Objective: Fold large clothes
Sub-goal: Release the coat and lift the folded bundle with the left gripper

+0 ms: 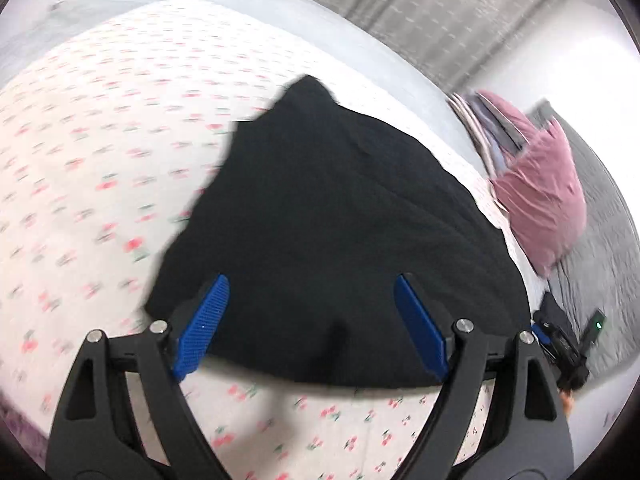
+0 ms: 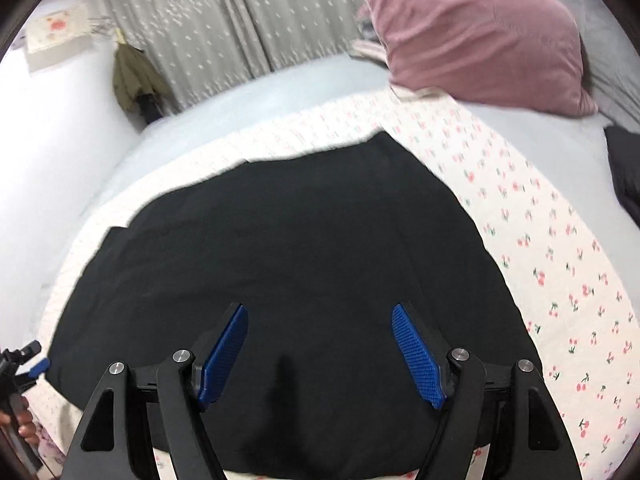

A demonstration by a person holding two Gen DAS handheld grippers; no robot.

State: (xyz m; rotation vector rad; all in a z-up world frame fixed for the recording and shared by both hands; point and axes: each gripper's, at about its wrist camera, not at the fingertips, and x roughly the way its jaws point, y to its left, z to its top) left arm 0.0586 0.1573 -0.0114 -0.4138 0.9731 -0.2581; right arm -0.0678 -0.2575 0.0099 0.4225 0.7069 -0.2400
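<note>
My left gripper has its blue ribbed finger pads spread wide, nothing between them, and they hang over the near edge of the black fabric garment. My right gripper is spread just as wide, its blue textured pads empty too, poised above the near part of the same garment.

The garment lies flat on the white bed sheet printed with small red cherries. In the left wrist view it narrows toward a point at the far end and its near hem runs just beyond my fingers, with a strip of cherry sheet showing on the near side. In the right wrist view it spreads broad from left to right, with its far edge a little uneven and a small flap sticking out at the left.

Beyond the printed sheet runs a pale blue plain bedcover. A dusty pink pillow sits at the far right on the bed, clear of the garment; it shows at the right in the left view. Grey patterned curtains hang behind the bed, and an olive green item hangs by the white wall at the far left. The left view is blurred in places.
</note>
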